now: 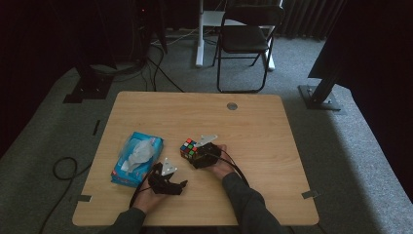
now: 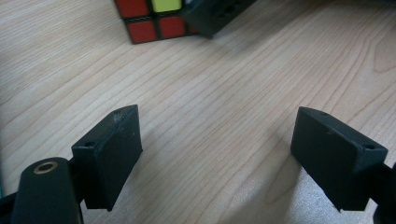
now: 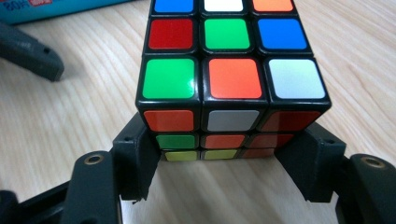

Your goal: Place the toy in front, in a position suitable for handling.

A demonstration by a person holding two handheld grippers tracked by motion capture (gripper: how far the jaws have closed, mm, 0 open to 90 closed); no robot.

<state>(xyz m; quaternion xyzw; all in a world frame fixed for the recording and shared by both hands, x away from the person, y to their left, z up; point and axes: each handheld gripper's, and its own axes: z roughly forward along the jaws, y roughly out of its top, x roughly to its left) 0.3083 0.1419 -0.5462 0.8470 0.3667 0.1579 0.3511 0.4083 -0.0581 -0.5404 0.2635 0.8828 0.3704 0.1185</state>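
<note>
The cube (image 3: 231, 77), resting on the table (image 1: 253, 126) near its centre, appears pinched low between the right gripper (image 3: 229, 161) jaws, presumably for steadying, while the left gripper (image 2: 217, 156) is held spread nearby, unladen.

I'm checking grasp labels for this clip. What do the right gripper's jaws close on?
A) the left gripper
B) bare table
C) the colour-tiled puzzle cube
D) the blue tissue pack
C: in the right gripper view the right gripper has its two black jaws pressed against opposite sides of the puzzle cube, low on it, while the tissue pack lies apart by the left gripper.
</note>
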